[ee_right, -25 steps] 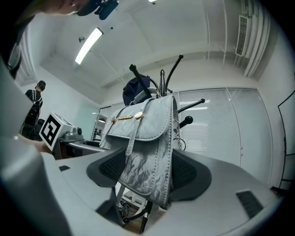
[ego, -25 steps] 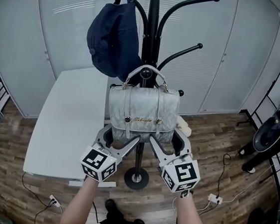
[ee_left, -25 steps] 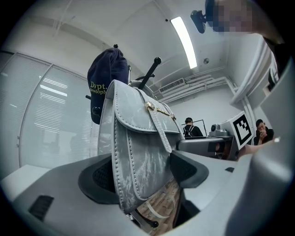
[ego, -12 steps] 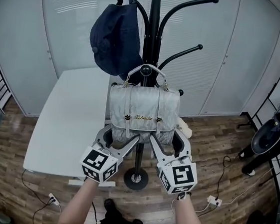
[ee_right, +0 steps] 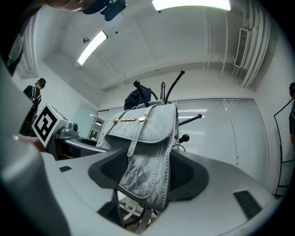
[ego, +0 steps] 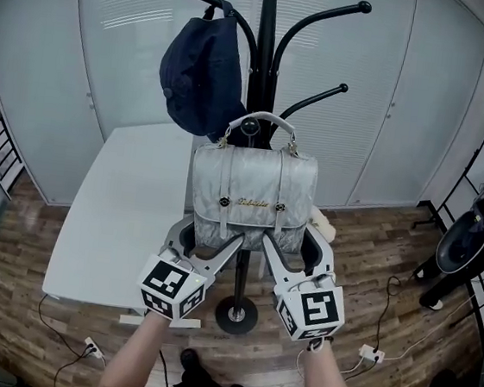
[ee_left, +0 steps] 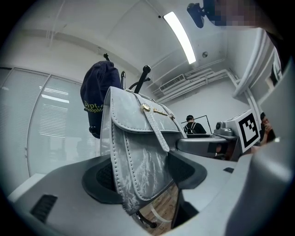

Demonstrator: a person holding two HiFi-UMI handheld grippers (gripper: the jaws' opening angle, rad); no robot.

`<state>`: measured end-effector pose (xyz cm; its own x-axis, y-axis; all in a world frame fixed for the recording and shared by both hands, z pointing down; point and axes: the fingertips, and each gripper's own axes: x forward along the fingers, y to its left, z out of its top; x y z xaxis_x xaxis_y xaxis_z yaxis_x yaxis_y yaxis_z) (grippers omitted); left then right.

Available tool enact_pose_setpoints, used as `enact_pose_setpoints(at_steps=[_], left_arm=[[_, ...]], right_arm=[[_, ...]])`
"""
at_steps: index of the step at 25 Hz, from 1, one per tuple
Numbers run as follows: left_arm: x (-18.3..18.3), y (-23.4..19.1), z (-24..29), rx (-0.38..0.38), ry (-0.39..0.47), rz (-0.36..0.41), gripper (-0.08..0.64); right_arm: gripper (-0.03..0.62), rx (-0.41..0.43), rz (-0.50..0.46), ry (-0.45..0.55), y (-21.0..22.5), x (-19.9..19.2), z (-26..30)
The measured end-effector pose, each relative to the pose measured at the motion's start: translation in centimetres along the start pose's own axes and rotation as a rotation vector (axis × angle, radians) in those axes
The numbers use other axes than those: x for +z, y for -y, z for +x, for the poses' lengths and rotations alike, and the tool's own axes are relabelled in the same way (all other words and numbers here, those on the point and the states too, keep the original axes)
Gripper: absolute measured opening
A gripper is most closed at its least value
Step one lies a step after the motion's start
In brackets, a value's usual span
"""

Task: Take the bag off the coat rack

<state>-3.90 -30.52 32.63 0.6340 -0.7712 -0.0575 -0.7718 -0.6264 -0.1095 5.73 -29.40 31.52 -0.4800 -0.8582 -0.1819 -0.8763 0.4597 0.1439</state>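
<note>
Nearest the camera, two bare forearms are seen reaching up from 6 o'clock, each carrying a claw. The left claw (ego: 206, 238) is set round the lower left corner of the grey quilted bag (ego: 253, 185), and its jaws are closing with that corner between them; in the left gripper view the pads are not yet seen pressing into it. The right claw (ego: 295, 248) is placed likewise round the lower right corner, its jaws also closing with the bag between them. The bag is hung by its top handle (ego: 264, 118) on a knobbed hook of the black coat rack (ego: 263, 61), flat against the pole. A navy cap (ego: 202, 75) is hung on an upper hook, at 11 o'clock from the bag. A white tabletop (ego: 110, 208) is seen at 9 o'clock of the rack, over a wooden floor (ego: 371, 281).
</note>
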Motion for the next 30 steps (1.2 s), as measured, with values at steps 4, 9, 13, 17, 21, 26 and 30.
enact_pose_setpoints(at_steps=[4,9,13,17,21,26,30], left_arm=[[1.2,0.3,-0.3,0.002,0.028,-0.006,0.318],[2.0,0.8,-1.1,0.009,0.059,-0.001,0.318],[2.7,1.3,-2.2,0.014,0.076,-0.005,0.318],[3.3,1.7,-3.0,0.023,0.095,0.011,0.318],[3.9,2.4,-3.9,0.043,0.114,0.041,0.318],[4.4,2.8,-4.4,0.05,0.128,0.052,0.318],[5.0,3.3,-5.3,0.059,0.153,0.064,0.318]], right_arm=[[0.279,0.013,-0.031,0.03,-0.1,1.5,-0.2],[0.276,0.03,-0.056,0.052,-0.6,2.6,-0.9],[0.272,0.044,-0.061,0.078,-1.3,3.6,-1.7],[0.272,0.05,-0.066,0.098,-1.8,4.4,-2.3],[0.272,0.057,-0.057,0.121,-2.2,4.9,-3.2],[0.272,0.066,-0.062,0.136,-2.4,5.4,-3.6],[0.272,0.07,-0.071,0.154,-2.9,6.1,-4.3]])
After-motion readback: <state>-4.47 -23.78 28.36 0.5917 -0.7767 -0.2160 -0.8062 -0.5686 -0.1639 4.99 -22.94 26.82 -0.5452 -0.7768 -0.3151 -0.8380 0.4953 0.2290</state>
